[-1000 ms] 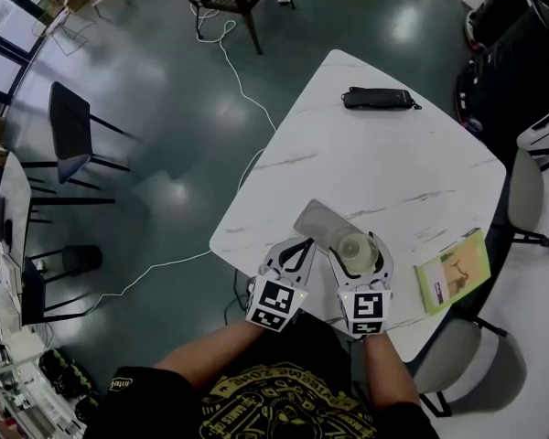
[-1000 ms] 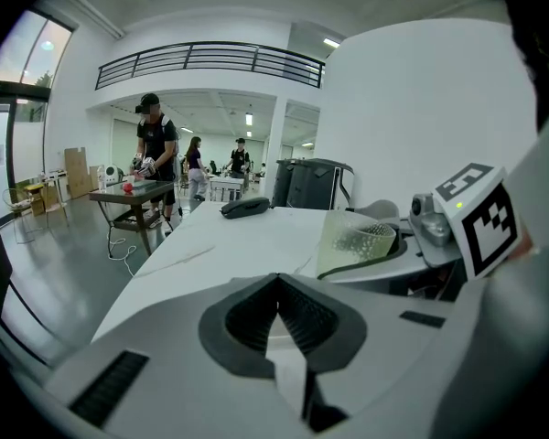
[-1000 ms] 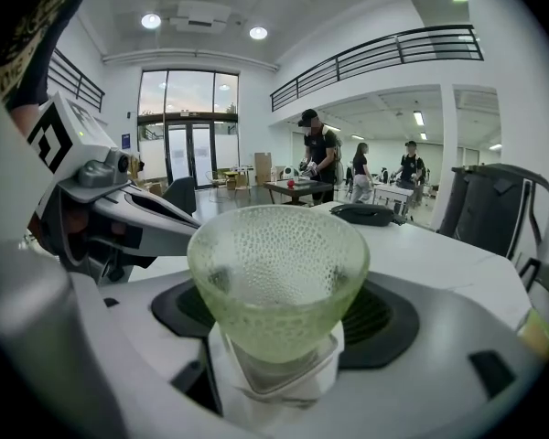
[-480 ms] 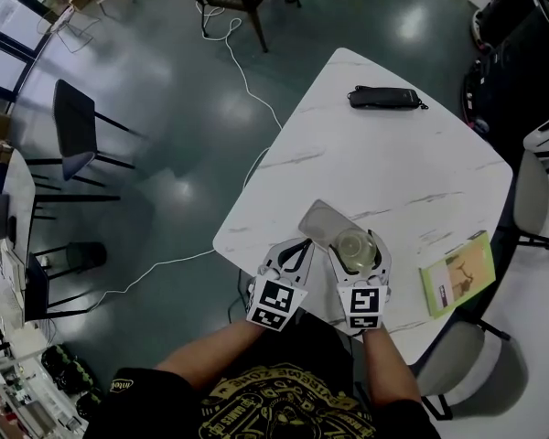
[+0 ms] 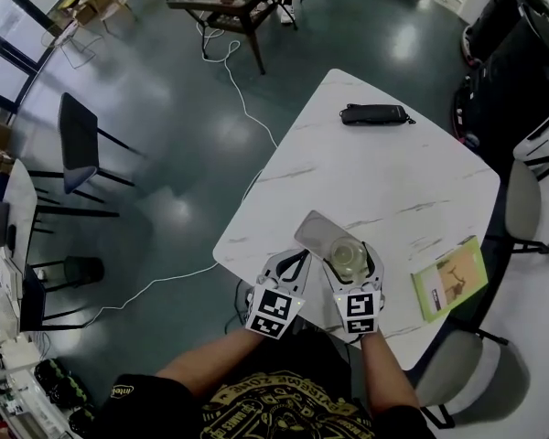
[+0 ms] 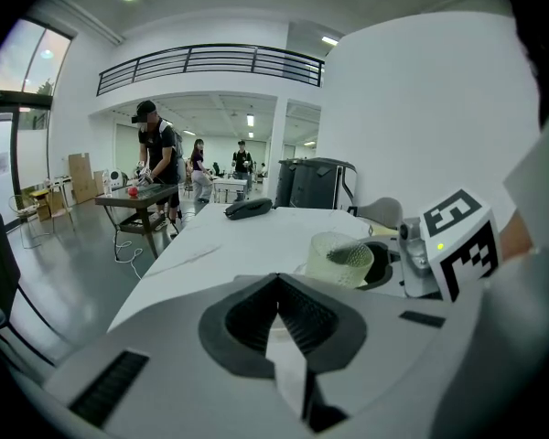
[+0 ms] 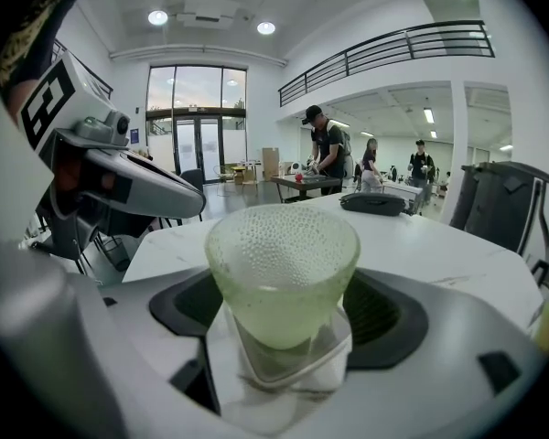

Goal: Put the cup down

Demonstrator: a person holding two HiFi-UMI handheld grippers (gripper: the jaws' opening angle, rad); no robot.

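My right tongs (image 5: 351,256) grip the pale green dimpled glass cup (image 7: 282,273) low over the white marble table (image 5: 384,181); letting go remains; left tongs (image 6: 276,291) closed, empty

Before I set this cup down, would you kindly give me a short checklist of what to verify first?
1. Grip: the right gripper has its jaws closed on the pale green dimpled glass cup: ok.
2. Cup upright: ok.
3. Landing spot: a clear plastic tray lies on the white marble table under the cup: ok.
4. Cup base already touching the tray: cannot tell.
5. Left gripper, jaws together, sits beside the cup and apart from it: ok.
6. Green booklet and black pouch lie well away: ok.
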